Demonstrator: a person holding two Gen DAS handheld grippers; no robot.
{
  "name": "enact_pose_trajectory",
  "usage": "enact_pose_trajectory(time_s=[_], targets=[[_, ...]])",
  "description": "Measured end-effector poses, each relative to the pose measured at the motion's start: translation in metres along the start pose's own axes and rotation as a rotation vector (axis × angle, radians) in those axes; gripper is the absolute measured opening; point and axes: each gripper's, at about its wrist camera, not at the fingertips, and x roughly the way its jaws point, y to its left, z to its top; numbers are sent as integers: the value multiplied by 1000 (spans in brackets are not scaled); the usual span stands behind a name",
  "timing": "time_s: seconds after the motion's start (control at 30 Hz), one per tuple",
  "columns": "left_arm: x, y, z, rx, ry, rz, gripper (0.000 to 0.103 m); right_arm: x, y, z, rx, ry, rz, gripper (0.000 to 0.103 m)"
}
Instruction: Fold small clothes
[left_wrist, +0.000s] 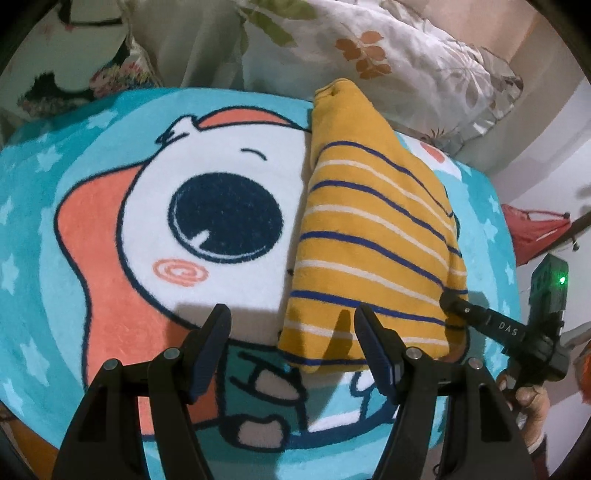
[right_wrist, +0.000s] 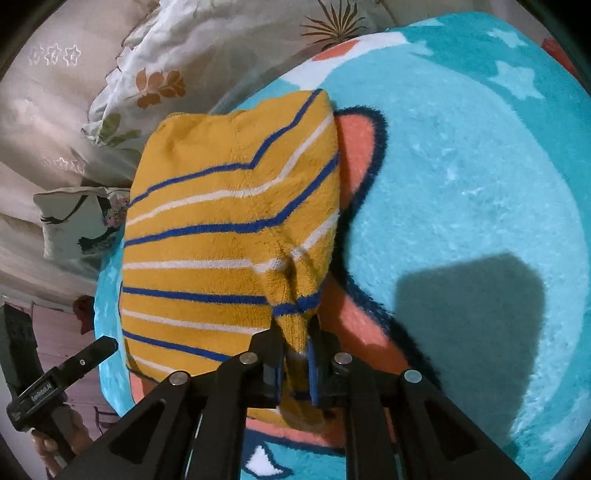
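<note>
A small yellow fleece garment (left_wrist: 373, 229) with blue and white stripes lies folded lengthwise on a round cartoon rug (left_wrist: 110, 229). My left gripper (left_wrist: 293, 325) is open and empty, hovering above the garment's near left corner. My right gripper (right_wrist: 295, 354) is shut on a pinched bunch of the garment (right_wrist: 229, 229) at its near right edge. In the left wrist view the right gripper's tip (left_wrist: 452, 301) meets the garment's right edge.
The teal rug (right_wrist: 480, 184) with stars spreads to the right. Floral pillows and bedding (left_wrist: 406, 55) lie behind the garment. A red object (left_wrist: 532, 232) sits off the rug at the right.
</note>
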Motion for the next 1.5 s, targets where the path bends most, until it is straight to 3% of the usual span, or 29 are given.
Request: enact_pose_trajectory(time_s=[0.2,0.37,0.47,0.6,0.73,0.83,1.0,1.33,1.5], targets=[[-6,-9,-1,77,-30,99,68,-27,16,5,-65,-56,-20,18],[-11,-6,-5,88,-41,167,68,-58,51,21,-144,-191,-104,27],[-13,-4,-7,96,-48,196,68,-66,76,30,-193,-248,-100,38],[-11,0,-9,84,-40,219,68,-39,111,42,-321,-188,-85,38],[-12,5,-9,85,-32,240,68,7,139,56,-439,-100,-121,19],[-14,12,-9,99,-33,255,68,49,149,70,-443,-29,-138,16],[-11,33,-3,107,-25,239,68,87,175,85,-441,12,-155,13],[8,71,25,114,15,193,68,120,205,87,-435,18,-210,13],[20,64,38,162,31,160,68,102,198,95,-379,11,-163,13]])
